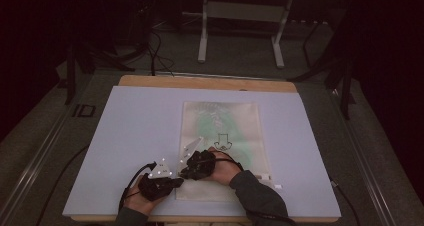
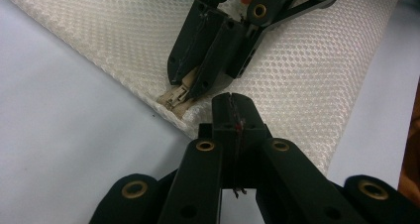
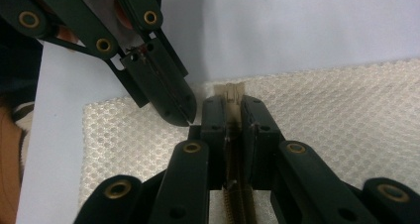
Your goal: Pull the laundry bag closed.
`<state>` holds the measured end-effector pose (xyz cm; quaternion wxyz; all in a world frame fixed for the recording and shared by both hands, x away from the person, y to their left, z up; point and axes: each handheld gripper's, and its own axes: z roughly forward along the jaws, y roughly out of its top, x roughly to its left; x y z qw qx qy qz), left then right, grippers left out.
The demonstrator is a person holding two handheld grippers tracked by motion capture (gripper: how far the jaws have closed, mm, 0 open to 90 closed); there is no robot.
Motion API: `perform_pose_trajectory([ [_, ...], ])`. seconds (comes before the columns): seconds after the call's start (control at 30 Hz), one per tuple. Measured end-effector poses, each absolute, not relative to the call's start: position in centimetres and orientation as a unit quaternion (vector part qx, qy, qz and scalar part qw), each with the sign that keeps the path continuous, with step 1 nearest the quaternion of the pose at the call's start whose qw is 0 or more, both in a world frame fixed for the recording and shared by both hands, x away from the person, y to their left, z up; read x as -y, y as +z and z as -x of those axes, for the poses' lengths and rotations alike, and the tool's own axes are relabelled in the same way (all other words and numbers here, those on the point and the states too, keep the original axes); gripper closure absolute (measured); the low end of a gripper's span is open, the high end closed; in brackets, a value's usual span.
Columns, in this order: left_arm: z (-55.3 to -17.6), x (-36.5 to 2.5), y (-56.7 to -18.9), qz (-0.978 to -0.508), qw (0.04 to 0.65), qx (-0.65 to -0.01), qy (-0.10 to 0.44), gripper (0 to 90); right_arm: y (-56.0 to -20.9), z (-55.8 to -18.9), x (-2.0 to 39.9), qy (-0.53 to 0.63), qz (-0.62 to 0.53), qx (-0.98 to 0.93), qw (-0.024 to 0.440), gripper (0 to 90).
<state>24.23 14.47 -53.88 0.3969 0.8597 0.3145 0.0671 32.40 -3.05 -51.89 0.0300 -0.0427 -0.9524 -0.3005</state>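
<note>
left gripper (image 1: 176, 182) jaws closed, right gripper (image 1: 184, 173) jaws clamped together, tips nearly meeting

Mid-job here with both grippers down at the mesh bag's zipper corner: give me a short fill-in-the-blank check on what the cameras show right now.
1. The right gripper is shut on the bag's zipper ____.
2. The mesh bag lies flat on a pale blue ____.
3. The left gripper has its jaws ____, at the bag's near edge beside the zipper pull.
4. The arrow printed on the bag is coloured ____.

Missing words: pull; board; shut; black
</note>
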Motion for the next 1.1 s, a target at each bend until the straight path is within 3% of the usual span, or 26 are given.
perform_pose_trajectory([
  [0.3, -24.4, -14.3, -53.8, -0.849, 0.39, -0.353, 0.051, 89.9, -51.7, -32.2, 3.1, -0.288, 0.027, 0.957, 0.017, 82.2],
  [0.93, -24.1, -13.7, -53.5, -0.856, 0.369, -0.353, 0.072, 90.0, -51.3, -31.7, 4.4, -0.264, 0.001, 0.965, 0.001, 82.4],
  [1.1, -24.3, -14.2, -53.7, -0.846, 0.387, -0.361, 0.057, 89.9, -51.3, -31.6, 4.3, -0.262, -0.002, 0.965, -0.007, 82.3],
])
